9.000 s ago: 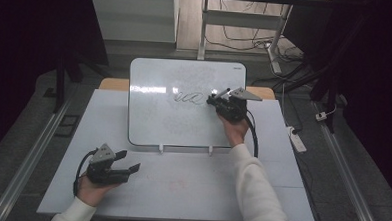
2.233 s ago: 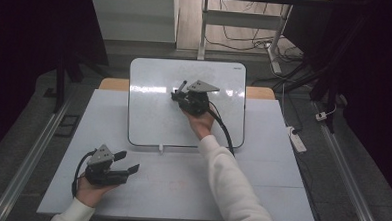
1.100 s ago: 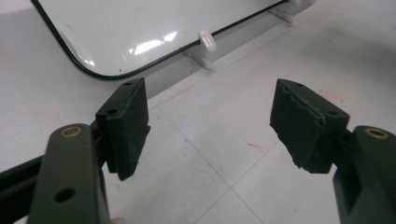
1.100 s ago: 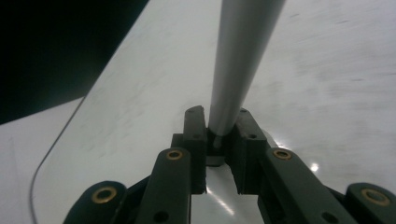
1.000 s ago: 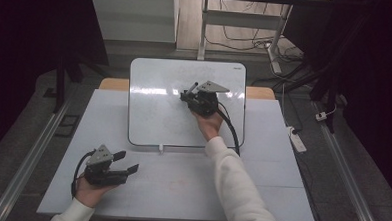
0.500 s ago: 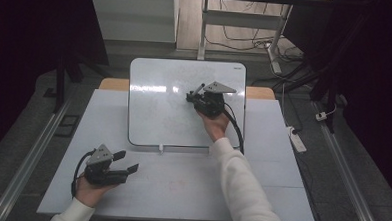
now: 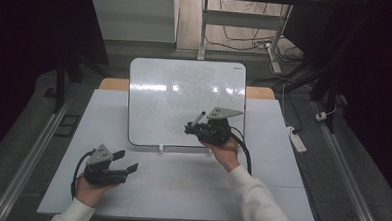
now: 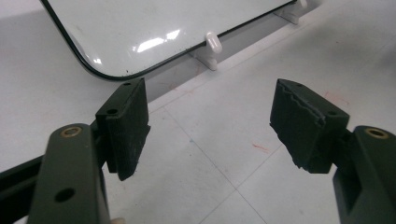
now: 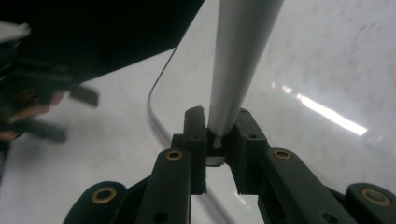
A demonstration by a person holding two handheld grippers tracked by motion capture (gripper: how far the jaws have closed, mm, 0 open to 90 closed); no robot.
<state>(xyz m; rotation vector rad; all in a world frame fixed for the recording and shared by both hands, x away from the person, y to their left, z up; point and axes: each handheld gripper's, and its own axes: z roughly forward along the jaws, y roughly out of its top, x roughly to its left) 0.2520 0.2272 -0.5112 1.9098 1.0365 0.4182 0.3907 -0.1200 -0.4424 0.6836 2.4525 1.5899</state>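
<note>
Right gripper (image 7: 195, 127), frame centre in the high view, jaws clamped tight on a slim grey marker pen (image 9: 238, 65) over the lower right of the white glossy whiteboard (image 7: 185, 90). Left gripper (image 8: 212, 130) jaws wide, nothing between, resting lower left on the white table (image 7: 180, 185).

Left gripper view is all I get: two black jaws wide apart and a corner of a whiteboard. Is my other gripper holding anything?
Observer: Yes. In the right gripper view, the right gripper is shut on a grey pen.
Operator: Where is it?
Observer: In the high view it is over the lower right part of the whiteboard.
Operator: Is there a drawing on it?
Observer: No clear lines, just faint smudges near the middle in the high view.
</note>
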